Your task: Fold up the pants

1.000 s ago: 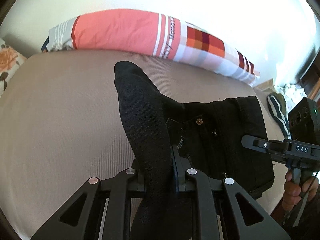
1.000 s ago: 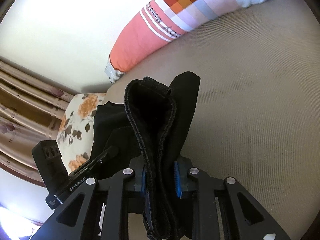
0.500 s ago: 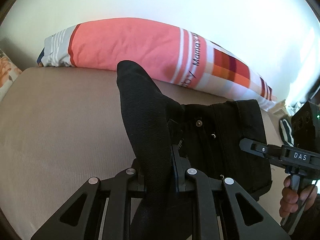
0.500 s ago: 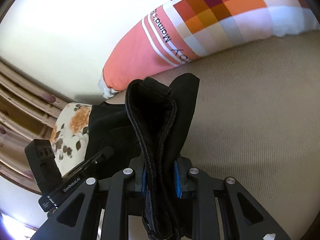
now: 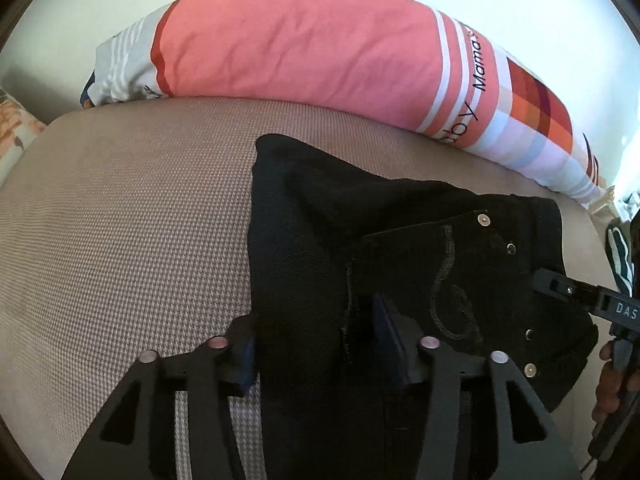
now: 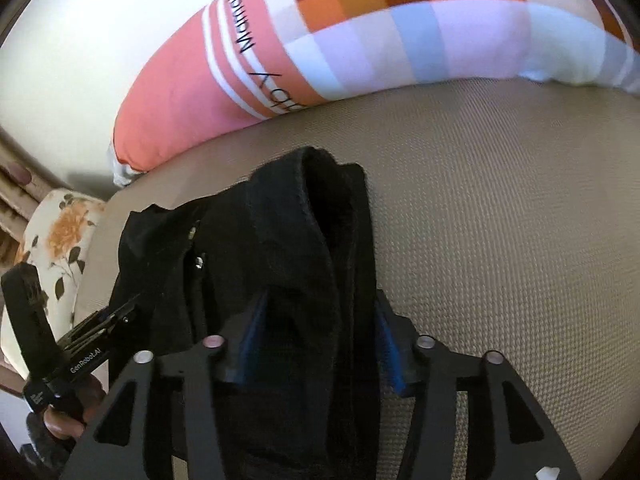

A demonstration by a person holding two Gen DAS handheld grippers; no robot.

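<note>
A: Where are the black pants, and why there?

B: They lie on the beige bed, just short of the long striped bolster. You laid the folded end forward over the rest, judging by the doubled layers.

A: And your grippers?

B: Your left gripper and right gripper are both opening, with cloth between the blue pads but no longer pinched. That reads as a release.

A: Any containers?

B: None in view, only a floral pillow at the bed's edge.
</note>
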